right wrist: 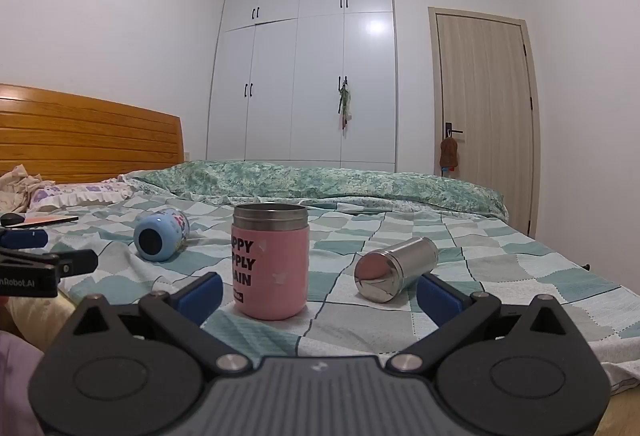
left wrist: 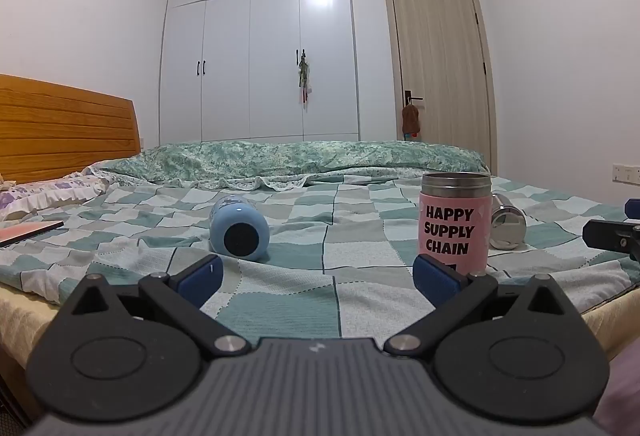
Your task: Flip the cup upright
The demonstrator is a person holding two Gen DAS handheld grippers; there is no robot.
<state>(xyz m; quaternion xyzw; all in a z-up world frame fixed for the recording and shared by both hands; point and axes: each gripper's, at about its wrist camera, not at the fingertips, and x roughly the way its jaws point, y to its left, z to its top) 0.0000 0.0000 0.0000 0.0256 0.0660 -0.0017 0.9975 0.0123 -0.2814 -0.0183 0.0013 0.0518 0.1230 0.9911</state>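
Both grippers, left (left wrist: 316, 278) and right (right wrist: 320, 290), spread and empty. Pink cup (right wrist: 271, 262) upright at centre; blue cup (right wrist: 160, 234) left and steel cup (right wrist: 394, 268) right lie sideways. Grasp a fallen cup across its body, then rotate upright.

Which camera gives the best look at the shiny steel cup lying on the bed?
The right wrist view: the steel cup lies there in full, on its side. In the left wrist view the upright pink cup hides most of it.
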